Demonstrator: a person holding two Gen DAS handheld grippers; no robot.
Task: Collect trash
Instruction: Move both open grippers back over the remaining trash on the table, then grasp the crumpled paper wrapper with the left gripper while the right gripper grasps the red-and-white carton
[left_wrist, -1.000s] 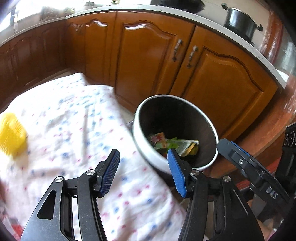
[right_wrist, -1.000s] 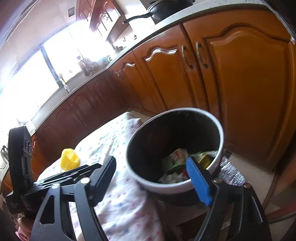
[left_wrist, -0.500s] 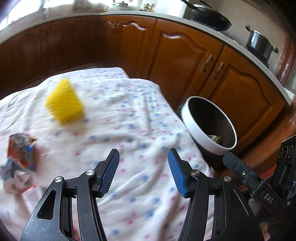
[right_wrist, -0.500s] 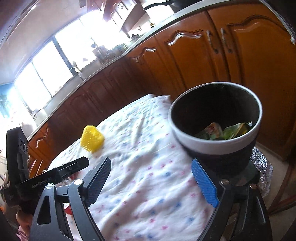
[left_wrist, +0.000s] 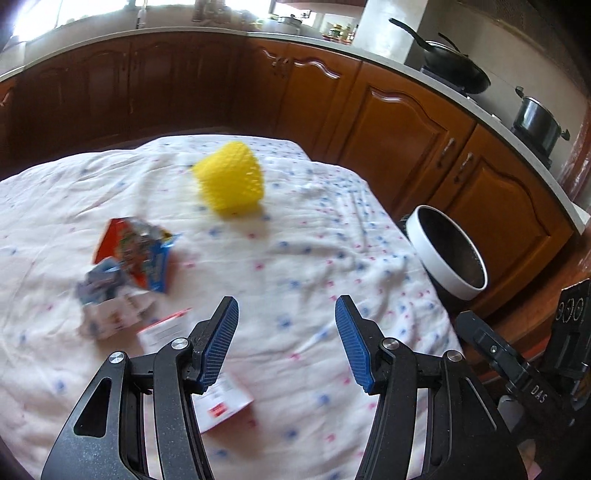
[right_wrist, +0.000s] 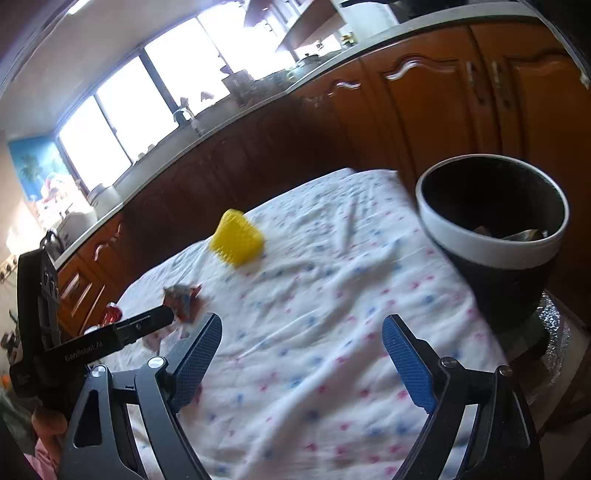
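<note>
On the dotted white cloth (left_wrist: 314, 240) lie a crumpled colourful wrapper (left_wrist: 136, 254), a crumpled white-and-blue packet (left_wrist: 107, 310) and a white card with red print (left_wrist: 221, 402). My left gripper (left_wrist: 286, 306) hangs open above the cloth, just right of these scraps, with nothing between its blue pads. A yellow mesh piece (left_wrist: 231, 177) sits farther back. The bin (left_wrist: 443, 273), black with a white rim, stands off the table's right edge. In the right wrist view my right gripper (right_wrist: 301, 325) is open wide and empty over the cloth, the bin (right_wrist: 480, 243) to its right with trash (right_wrist: 517, 234) inside.
Brown kitchen cabinets (left_wrist: 406, 133) run behind and to the right of the table, with a pan (left_wrist: 454, 74) and a pot (left_wrist: 537, 122) on the counter. A small red object (right_wrist: 112, 312) lies at the table's far left. A shiny mat (right_wrist: 554, 332) lies under the bin.
Both grippers have swung left, away from the bin and over the cloth. The wrappers and the white card have come into the left wrist view. The right jaws stand a little wider.
</note>
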